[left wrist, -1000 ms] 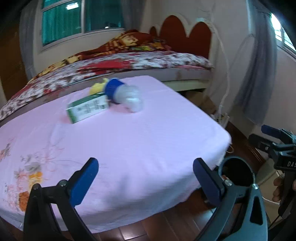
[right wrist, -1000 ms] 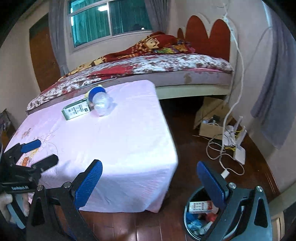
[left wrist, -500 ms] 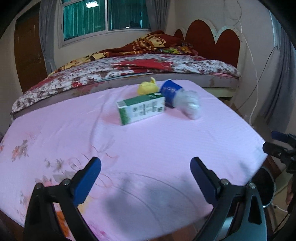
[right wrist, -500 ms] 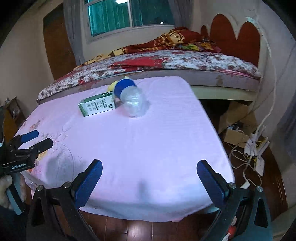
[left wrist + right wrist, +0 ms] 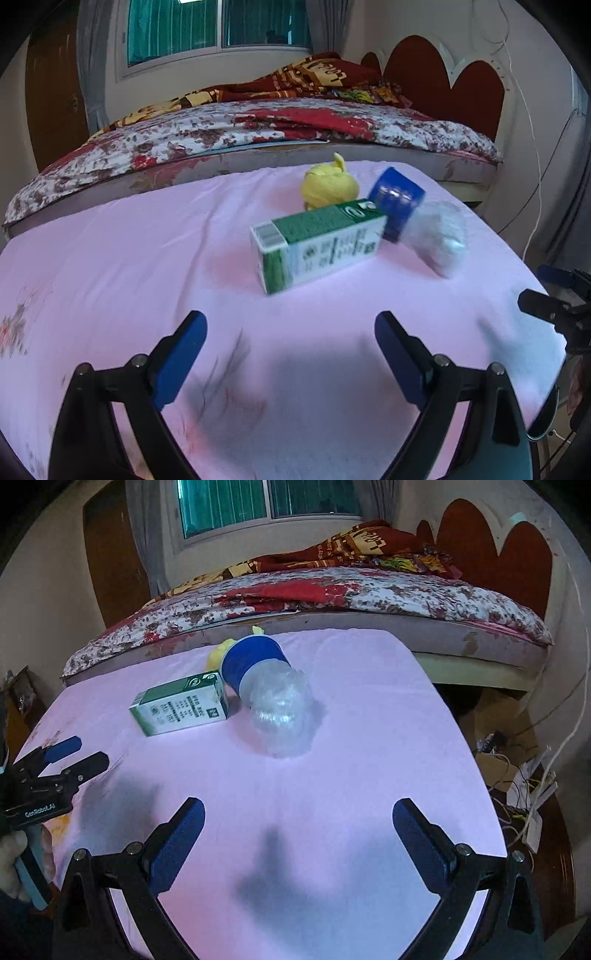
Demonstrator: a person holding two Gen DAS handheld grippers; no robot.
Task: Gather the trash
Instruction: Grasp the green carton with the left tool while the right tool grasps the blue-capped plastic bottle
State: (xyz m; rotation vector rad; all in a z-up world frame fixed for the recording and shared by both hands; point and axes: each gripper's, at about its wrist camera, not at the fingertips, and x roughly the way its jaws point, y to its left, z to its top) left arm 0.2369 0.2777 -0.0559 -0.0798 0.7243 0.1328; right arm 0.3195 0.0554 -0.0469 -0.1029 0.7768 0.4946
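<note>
— Claws?
— My left claw (image 5: pixel 290 341) gapes empty, lately narrowing; right claw (image 5: pixel 297 825) wide, empty.
— Trash?
— Green carton (image 5: pixel 319 243), touching the blue-capped bottle (image 5: pixel 417 221), on the pink tabletop (image 5: pixel 110 266).

Bedroom. Low surface draped in a pale pink cloth (image 5: pixel 110 266). Behind it, a bed with a red-and-white floral cover (image 5: pixel 406 590) and a dark red scalloped headboard (image 5: pixel 443 77). Teal-glazed window with white frame (image 5: pixel 218 26), grey curtains (image 5: pixel 147 535), brown wooden door (image 5: pixel 110 554), dark wood floor (image 5: pixel 561 842), cream walls.
</note>
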